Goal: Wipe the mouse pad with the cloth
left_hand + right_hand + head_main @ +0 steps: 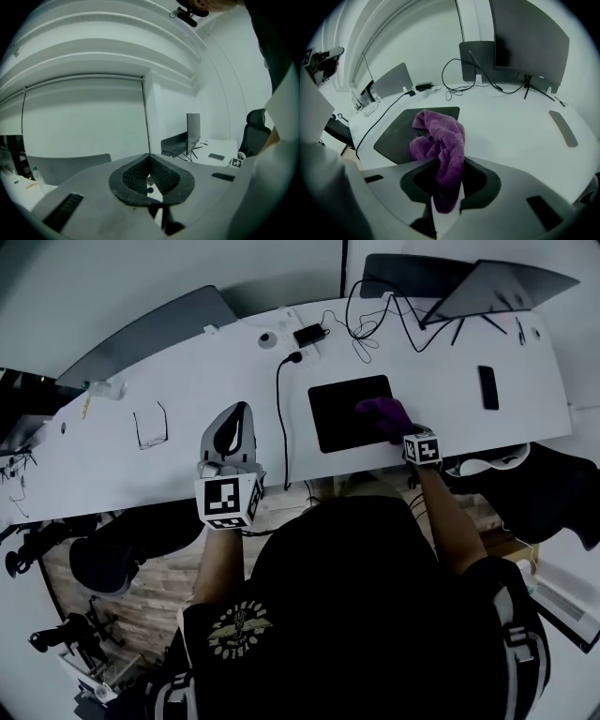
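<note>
A black mouse pad (pixel 347 411) lies on the white desk (pixel 187 418), near its front edge. My right gripper (pixel 401 427) is shut on a purple cloth (pixel 384 414), which rests bunched on the pad's right side. In the right gripper view the cloth (pixel 440 140) hangs out from between the jaws onto the pad (pixel 401 133). My left gripper (pixel 232 432) is held above the desk's front edge, left of the pad, tilted upward. Its jaws are shut with nothing between them (pixel 150 171).
A black cable (pixel 278 418) runs down the desk just left of the pad. Glasses (pixel 150 424) lie at the left, a phone (pixel 487 386) at the right. A laptop on a stand (pixel 497 292), a charger (pixel 309 334) and more cables sit at the back.
</note>
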Demonstrator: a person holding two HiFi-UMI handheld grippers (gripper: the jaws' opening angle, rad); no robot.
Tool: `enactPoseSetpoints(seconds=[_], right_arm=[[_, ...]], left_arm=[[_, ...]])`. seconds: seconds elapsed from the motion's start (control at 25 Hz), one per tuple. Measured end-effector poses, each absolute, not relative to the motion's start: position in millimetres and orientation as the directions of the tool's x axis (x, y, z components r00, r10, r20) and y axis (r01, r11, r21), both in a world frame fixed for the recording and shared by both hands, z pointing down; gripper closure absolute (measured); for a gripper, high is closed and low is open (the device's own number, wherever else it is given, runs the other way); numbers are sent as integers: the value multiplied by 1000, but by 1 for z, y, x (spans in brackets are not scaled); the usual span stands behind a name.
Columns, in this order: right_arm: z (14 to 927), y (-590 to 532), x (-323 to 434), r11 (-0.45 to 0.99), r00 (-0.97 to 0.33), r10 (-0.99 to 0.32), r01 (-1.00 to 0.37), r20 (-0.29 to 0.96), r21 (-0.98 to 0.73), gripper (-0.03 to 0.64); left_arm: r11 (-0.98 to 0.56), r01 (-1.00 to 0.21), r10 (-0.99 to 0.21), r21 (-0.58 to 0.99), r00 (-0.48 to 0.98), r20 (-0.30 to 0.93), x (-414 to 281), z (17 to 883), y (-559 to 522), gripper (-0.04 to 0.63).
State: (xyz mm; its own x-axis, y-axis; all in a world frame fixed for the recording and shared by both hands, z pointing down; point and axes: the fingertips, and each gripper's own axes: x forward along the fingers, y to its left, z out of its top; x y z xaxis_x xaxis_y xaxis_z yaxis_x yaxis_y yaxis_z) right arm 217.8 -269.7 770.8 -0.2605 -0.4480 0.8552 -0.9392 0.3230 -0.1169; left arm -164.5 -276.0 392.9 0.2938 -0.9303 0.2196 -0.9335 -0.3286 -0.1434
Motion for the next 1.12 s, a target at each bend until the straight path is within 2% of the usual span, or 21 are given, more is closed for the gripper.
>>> enactPoseSetpoints(seconds=[0.16, 0.36, 0.56, 0.72, 0.84, 0.96, 1.12], right_arm=[[736, -279, 207, 354, -312, -509, -926, 802, -135, 514], [614, -296, 147, 538, -523, -623, -826, 581, -167, 518], [482, -291, 105, 628, -628, -702, -768, 336, -122, 520], [383, -277, 93, 642, -641, -755, -766, 142, -45, 520], [327, -258, 91, 625, -624, -780, -781, 46, 7, 520], [302, -239, 87, 608, -608, -794, -794, 7, 27, 520], [301, -223, 81, 590, -590, -807, -806, 17, 32, 520]], left_arm=[[-340, -929, -931, -146, 311, 191, -157, 380, -279, 592], [-297, -943, -952, -148, 281, 123, -164, 346, -275, 593], [-250, -956, -968, -156, 240, 80, -178, 312, -255, 594], [-235, -959, -972, -158, 233, 33, -188, 286, -232, 594], [-246, -955, -969, -167, 248, 11, -194, 274, -217, 594], [-256, -953, -966, -163, 258, 5, -199, 273, -205, 594], [-289, -945, -957, -155, 291, 5, -199, 277, -192, 593]])
